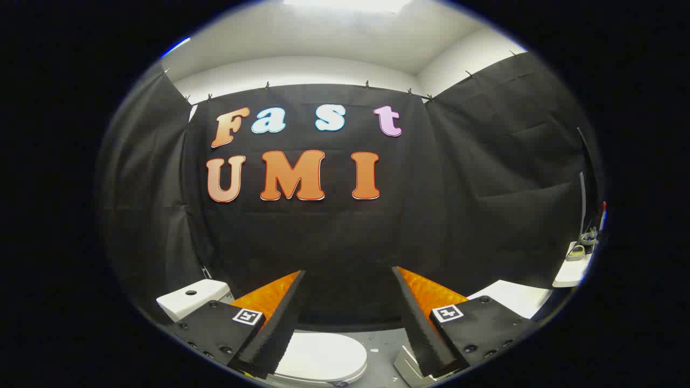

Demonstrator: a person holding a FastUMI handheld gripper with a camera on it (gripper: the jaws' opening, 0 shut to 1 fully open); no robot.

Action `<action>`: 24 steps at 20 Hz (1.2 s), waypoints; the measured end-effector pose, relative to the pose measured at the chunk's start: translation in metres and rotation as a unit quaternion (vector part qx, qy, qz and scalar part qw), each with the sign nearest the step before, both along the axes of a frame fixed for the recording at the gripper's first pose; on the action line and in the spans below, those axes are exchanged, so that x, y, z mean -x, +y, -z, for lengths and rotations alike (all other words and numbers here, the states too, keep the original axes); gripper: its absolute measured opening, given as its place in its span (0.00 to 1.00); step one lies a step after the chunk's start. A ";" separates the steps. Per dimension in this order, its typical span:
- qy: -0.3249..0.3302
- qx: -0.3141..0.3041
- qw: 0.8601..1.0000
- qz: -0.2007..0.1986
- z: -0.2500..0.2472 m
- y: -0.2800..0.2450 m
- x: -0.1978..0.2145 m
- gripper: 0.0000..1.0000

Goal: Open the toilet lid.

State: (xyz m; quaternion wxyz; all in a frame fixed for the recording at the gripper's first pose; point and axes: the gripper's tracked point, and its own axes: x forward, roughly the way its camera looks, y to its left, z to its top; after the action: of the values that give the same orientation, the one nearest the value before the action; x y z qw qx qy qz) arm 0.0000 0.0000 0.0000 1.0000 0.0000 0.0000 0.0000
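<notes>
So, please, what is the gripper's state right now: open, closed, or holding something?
Gripper: open, fingers spread wide, holding nothing; the toilet lid lies closed below, between them, untouched.

The toilet lid (pixel 318 355) lies flat below the open claw (pixel 347 277), with the tank (pixel 191 298) to its left.

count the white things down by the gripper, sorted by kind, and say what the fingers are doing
toilet lid: 1, closed, below the fingers
toilet tank: 1, beside the left finger
white shelf: 1, far right
white slab: 1, behind the right finger
total: 4
gripper: open, holding nothing
</notes>
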 end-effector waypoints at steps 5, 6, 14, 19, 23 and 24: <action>0.000 0.000 1.000 -0.004 -0.001 0.003 0.002 0.98; 0.001 0.000 1.000 -0.004 0.000 0.003 0.000 0.98; 0.007 0.000 1.000 -0.004 0.005 0.001 0.002 0.98; 0.008 -0.003 1.000 -0.003 0.009 -0.002 0.001 0.98; 0.008 -0.006 1.000 -0.008 0.019 -0.002 -0.003 0.98; 0.008 -0.007 1.000 -0.010 0.023 -0.002 -0.004 0.98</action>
State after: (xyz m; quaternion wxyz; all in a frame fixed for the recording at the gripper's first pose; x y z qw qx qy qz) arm 0.0038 -0.0015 -0.0226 0.9999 0.0068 0.0081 0.0104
